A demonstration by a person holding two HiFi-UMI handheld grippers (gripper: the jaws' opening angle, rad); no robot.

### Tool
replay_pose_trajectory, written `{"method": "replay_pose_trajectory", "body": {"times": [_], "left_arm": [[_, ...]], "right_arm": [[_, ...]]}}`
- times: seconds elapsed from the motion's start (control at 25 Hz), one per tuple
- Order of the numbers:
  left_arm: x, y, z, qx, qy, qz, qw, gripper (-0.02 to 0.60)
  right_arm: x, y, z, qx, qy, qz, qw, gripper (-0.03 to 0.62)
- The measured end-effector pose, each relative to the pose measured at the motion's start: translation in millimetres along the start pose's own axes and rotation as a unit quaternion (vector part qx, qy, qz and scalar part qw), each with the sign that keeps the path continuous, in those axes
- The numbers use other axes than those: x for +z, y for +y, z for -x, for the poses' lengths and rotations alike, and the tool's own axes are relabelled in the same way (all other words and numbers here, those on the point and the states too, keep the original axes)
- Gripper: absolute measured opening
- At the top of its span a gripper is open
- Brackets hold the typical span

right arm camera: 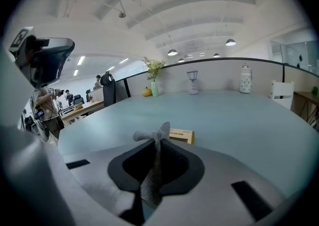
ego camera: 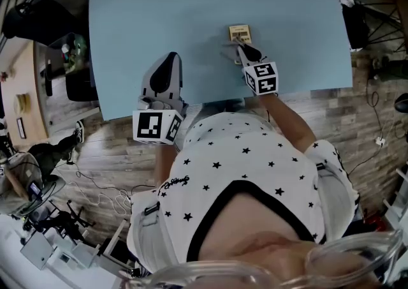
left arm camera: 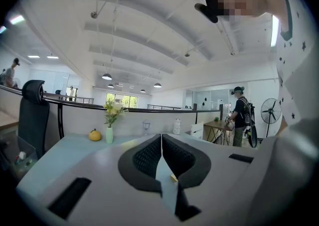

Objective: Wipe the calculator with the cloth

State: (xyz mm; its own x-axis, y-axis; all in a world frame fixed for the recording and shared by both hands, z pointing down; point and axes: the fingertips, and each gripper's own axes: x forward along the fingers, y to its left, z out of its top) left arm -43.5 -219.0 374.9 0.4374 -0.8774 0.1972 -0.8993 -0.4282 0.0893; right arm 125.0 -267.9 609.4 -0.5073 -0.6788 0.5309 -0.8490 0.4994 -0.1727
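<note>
**Left gripper** [ego camera: 169, 59]: nearest item, over the near edge of the table [ego camera: 127, 39], left of the work. Its jaws are closed tip to tip with nothing between them.

**Right gripper** [right arm camera: 158, 142]: further in, right of centre. Its jaws are clamped on the cloth [right arm camera: 151, 170], a grey strip with a short tuft past the tips.

**Calculator** [right arm camera: 180, 134]: just beyond that tuft, flat on the table and unheld. The cloth seems to fall just short of it.

**Vase** [right arm camera: 152, 88]: at the far edge.

**Risks:**
- Nothing pins the calculator, so a wipe would likely skid it away.
- With so little cloth exposed, the hard jaw tips might scrape the keys.

**Views:**
- Only the right gripper view shows the grip on the cloth.
- Only the head view shows the left gripper well apart from the calculator.
</note>
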Motion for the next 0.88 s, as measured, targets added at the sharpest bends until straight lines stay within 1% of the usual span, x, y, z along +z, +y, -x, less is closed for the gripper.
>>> {"method": "replay_pose_trajectory", "body": {"times": [0.52,0.88], "left_arm": [[0.6,-18.5,-15.2,-0.034,0.002,-0.005,0.9994,0.032],[1.7,-24.5,-20.4,-0.049,0.002,-0.008,0.9988,0.032]], "right_arm": [[-8.4,-30.3,21.0,-0.043,-0.008,-0.022,0.999,0.031],[-9.7,-60.9,34.5,-0.086,-0.016,-0.041,0.995,0.031]]}}
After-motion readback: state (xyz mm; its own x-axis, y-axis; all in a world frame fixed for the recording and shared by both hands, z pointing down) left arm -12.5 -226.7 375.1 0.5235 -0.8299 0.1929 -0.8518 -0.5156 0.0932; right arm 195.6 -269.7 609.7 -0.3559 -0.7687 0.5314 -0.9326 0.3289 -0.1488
